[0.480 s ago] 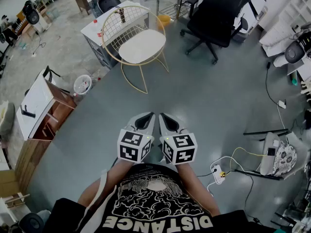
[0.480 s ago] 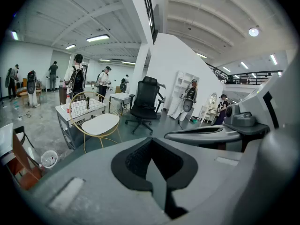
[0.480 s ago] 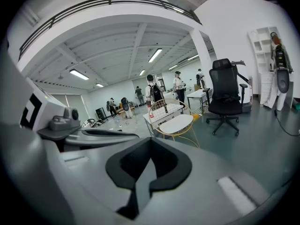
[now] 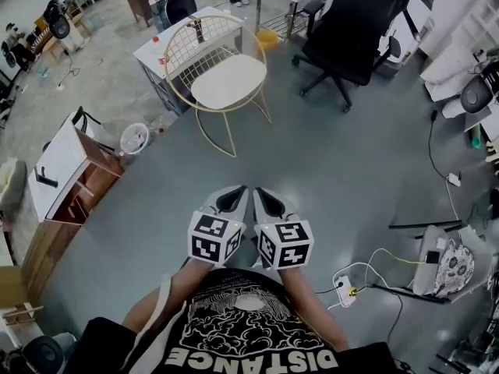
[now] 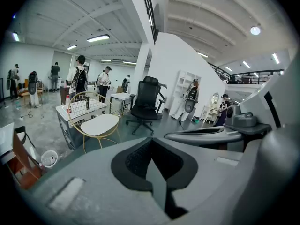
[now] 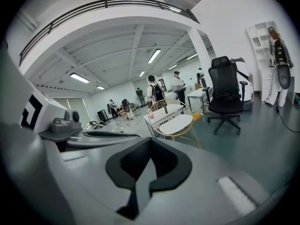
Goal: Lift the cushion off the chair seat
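- The cushion (image 4: 228, 82) was a flat, smooth, off-white pad with rounded corners, and it lay on the seat of the chair (image 4: 204, 47).
- The chair was built of thin gold-coloured metal rod, with a curved hoop back filled by an open wire grid and slim bent legs.
- It stood on a smooth grey-green floor (image 4: 335, 154), just in front of a white desk (image 4: 154, 47).
- A black office chair (image 4: 355, 29) with a mesh back and a star base on castors stood near it, to the right in the head view.
- The left gripper (image 4: 234, 194) and right gripper (image 4: 262, 195) had matt grey moulded shells, each with a cube of black-and-white square markers at the rear.
- The fingers of both were pressed together, dark textured pads meeting along a seam, with nothing between them.
- Both were held side by side close to the person's chest, almost touching, on bare forearms.
- They pointed forward and somewhat downward toward the chair, well apart from it.
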The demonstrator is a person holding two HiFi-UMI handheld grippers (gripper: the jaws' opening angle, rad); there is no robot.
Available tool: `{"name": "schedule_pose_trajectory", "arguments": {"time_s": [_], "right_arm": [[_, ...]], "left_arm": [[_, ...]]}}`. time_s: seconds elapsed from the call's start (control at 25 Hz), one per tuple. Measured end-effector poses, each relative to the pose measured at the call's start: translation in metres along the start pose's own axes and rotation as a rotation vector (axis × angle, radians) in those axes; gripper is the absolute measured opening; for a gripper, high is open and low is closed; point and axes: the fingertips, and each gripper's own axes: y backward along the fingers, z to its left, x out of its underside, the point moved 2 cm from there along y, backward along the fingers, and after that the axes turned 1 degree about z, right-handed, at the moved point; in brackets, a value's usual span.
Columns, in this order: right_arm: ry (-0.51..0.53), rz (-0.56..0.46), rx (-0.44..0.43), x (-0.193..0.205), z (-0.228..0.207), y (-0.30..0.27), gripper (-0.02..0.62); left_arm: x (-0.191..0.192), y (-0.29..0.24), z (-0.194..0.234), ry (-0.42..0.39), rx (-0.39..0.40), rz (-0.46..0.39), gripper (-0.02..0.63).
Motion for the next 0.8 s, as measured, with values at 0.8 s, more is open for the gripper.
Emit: {"name": "schedule_pose_trajectory", "arguments": {"time_s": [0.8], "right_arm": [[0.033,0.035,-0.106,-0.016,-0.054,-0.002,-0.002]], "left_arm": [[-0.019,-0.043,-0.023,-0.004,-0.086,-0.010,-0.011]]}}
